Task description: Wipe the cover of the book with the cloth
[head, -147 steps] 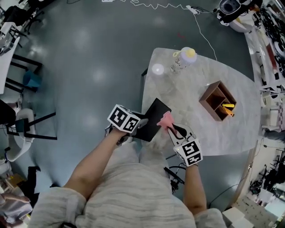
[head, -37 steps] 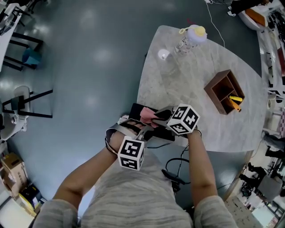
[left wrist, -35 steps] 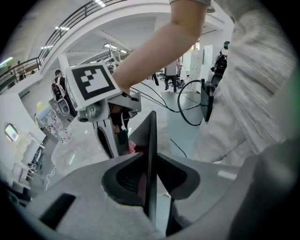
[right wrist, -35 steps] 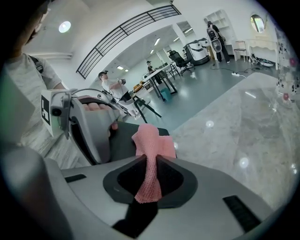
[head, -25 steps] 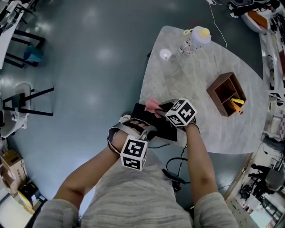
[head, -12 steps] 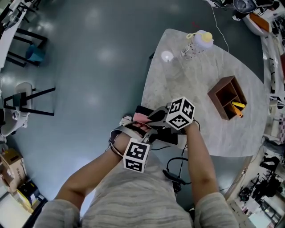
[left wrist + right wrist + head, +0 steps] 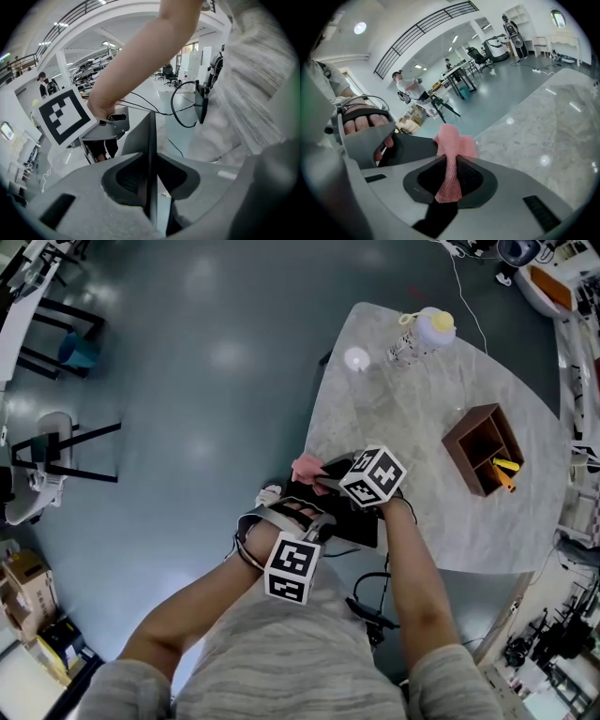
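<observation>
Clamping the book [image 7: 140,136] by its edge, left gripper [image 7: 151,174] close beside right gripper [image 7: 450,176], the latter pinching pink cloth [image 7: 452,145].

The right gripper [image 7: 449,164] pinches a pink cloth [image 7: 453,140] tight between its two jaws, with the cloth's top poking up just beside a black book [image 7: 412,146], a hand [image 7: 361,123] on the left, and a gray marble table [image 7: 543,122] on the right.

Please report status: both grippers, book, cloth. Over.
Left gripper shut on thin black book. Right gripper shut on pink mesh cloth, at the cover. Nothing between them.
</observation>
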